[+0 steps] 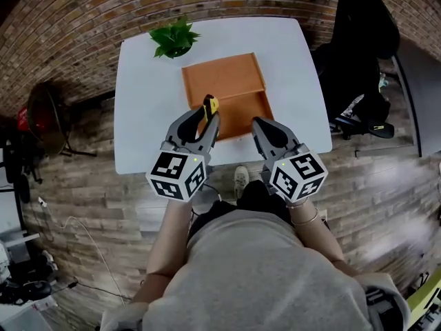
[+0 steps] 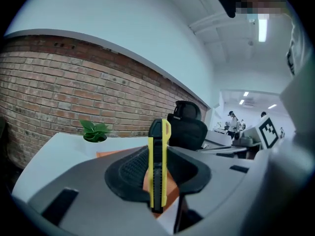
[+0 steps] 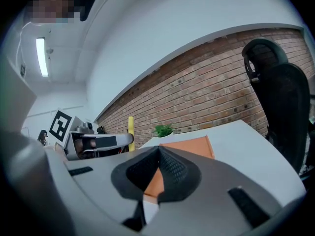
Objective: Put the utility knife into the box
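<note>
Nearest is the person (image 1: pixel 262 267), hands hidden behind the grippers. Left gripper (image 1: pixel 209 118) is clamped on the knife (image 2: pixel 157 166), yellow w/ a black slider, held upright. Its lower end is buried btwn the pads and no blade shows. Right gripper (image 3: pixel 158 171) has its jaws pressed together w/ nothing in them. The knife is in the air over the near-left part of the open orange box (image 1: pixel 231 88), whose front edge the grippers partly cover. The box sits on a white table (image 1: pixel 141 109), plant (image 1: pixel 173 38) at the far edge. Black chair (image 1: pixel 362 40) on the right, details hard to make out.
</note>
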A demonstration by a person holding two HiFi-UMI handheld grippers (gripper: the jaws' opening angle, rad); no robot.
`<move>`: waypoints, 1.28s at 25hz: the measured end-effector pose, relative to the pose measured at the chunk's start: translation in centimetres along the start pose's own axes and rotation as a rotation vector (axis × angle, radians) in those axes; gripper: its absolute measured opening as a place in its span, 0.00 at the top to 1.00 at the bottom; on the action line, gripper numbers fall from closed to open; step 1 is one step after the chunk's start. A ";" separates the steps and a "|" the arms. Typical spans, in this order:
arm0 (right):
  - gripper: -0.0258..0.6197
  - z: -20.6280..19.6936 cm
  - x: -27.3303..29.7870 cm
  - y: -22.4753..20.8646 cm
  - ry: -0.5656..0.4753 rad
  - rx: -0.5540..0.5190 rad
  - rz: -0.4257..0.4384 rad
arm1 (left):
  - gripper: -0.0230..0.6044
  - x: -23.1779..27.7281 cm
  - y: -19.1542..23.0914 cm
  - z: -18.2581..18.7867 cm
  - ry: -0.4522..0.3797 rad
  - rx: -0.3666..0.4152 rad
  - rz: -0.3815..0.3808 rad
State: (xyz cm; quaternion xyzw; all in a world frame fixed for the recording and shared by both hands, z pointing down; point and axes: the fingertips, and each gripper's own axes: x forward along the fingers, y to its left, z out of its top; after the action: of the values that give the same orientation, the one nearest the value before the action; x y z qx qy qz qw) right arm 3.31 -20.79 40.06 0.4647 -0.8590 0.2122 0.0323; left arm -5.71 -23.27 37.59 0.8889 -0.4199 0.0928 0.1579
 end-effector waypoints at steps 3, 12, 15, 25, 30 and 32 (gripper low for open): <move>0.96 0.3 0.9 -1.6 0.013 0.002 0.012 | 0.79 1.8 0.3 -0.4 0.032 0.032 0.016; 0.96 -0.7 2.2 -4.6 0.070 0.023 0.037 | 0.79 5.3 1.1 -4.9 0.245 0.266 0.068; 0.96 -1.3 2.3 -5.5 0.090 0.025 0.040 | 0.79 6.2 1.3 -6.0 0.303 0.315 0.059; 0.96 -1.6 2.3 -8.8 0.105 0.048 -0.009 | 0.79 9.0 0.6 -9.4 0.479 0.365 -0.055; 0.96 -2.3 2.2 -9.7 0.121 0.068 -0.019 | 0.79 10.7 0.1 -11.1 0.570 0.471 -0.117; 0.96 -2.6 2.0 -10.1 0.125 0.083 -0.030 | 0.79 11.3 -0.1 -12.1 0.609 0.522 -0.145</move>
State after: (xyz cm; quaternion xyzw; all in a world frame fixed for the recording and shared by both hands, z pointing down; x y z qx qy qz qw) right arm 10.00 -26.19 46.34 0.4645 -0.8387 0.2756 0.0700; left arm 1.15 -26.98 52.18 0.8583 -0.2527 0.4437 0.0502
